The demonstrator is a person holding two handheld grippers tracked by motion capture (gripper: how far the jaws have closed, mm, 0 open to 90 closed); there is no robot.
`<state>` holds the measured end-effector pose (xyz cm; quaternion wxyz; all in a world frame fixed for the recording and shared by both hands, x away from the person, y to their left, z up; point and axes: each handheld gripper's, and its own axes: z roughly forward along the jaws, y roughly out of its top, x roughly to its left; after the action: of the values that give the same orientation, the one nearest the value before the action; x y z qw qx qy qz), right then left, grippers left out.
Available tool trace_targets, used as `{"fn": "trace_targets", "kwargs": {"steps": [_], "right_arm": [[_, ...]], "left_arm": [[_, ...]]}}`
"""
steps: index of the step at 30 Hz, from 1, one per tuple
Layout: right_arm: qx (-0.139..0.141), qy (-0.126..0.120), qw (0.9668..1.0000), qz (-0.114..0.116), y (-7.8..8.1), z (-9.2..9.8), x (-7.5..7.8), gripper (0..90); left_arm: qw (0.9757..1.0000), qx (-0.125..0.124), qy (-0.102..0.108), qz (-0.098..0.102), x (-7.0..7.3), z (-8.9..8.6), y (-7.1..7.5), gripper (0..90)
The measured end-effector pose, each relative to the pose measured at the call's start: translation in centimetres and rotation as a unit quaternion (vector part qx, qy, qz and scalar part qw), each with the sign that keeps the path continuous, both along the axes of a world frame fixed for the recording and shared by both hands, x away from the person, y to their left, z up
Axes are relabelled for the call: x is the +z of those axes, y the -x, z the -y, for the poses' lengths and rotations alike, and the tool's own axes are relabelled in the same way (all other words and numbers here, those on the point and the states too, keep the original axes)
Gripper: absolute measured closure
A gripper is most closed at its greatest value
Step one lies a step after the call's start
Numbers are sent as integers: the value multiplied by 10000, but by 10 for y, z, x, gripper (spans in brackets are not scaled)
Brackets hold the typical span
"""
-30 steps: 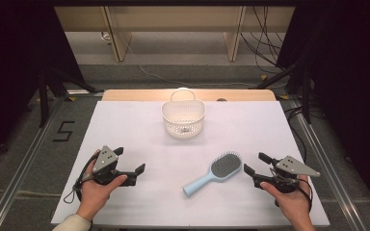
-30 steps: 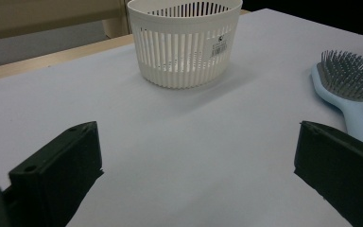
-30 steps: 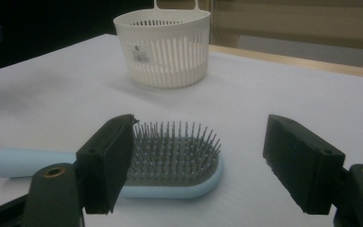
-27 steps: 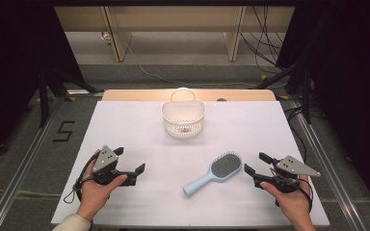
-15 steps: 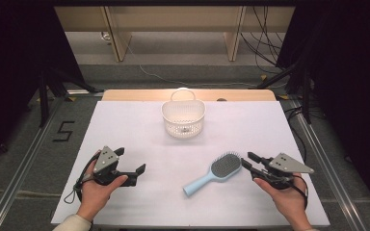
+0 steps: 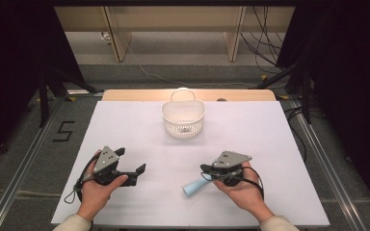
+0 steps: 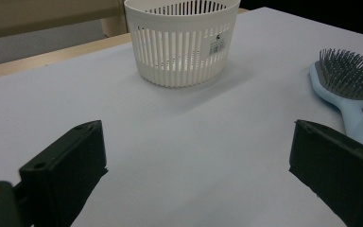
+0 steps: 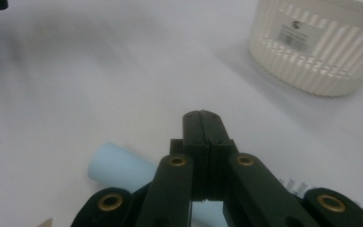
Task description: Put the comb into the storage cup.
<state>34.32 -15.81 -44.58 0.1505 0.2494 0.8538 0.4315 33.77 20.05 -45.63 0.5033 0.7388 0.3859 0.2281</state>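
Observation:
A light blue hairbrush (image 6: 192, 187) lies on the white table (image 6: 125, 130), its head hidden under my right hand in the high view. My right gripper (image 6: 204, 169) hovers over the brush. Its jaws have just been closing and now meet with nothing between them; in the right gripper view my right gripper (image 8: 202, 118) sits above the brush handle (image 8: 113, 165). My left gripper (image 6: 132, 161) rests at the front left, open and empty. Between its wide jaws, in the left gripper view, my left gripper (image 7: 196, 156) looks at the basket (image 7: 179, 45) and the hairbrush (image 7: 347, 90).
A white slotted basket (image 6: 184, 118) with a handle stands at the table's far middle, also close at the upper right as the basket (image 8: 321, 47) in the right gripper view. Dark stands and cables flank the table on both sides.
My right hand has slid left from the table's right side to above the hairbrush, and its jaws have shut. The left hand, brush and basket have stayed put.

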Motion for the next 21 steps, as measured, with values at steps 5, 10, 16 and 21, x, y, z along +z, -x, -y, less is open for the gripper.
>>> {"fn": "trace_targets", "kwargs": {"steps": [5,10,16,21], "right_arm": [[168,103,9997,-143,-4,-21,0,900],[239,306,9987,-330,-6,-39,-1,900],[242,510,9970,-539,-8,-46,-6,900],[227,622,9955,-684,-10,-49,-11,900]], "left_arm": [[10000,-2,-14,-3,0,0,0,46],[10000,14,16,5,0,0,0,49],[10000,-8,-4,0,0,0,0,52],[10000,-16,-2,-8,-1,0,0,54]]}}
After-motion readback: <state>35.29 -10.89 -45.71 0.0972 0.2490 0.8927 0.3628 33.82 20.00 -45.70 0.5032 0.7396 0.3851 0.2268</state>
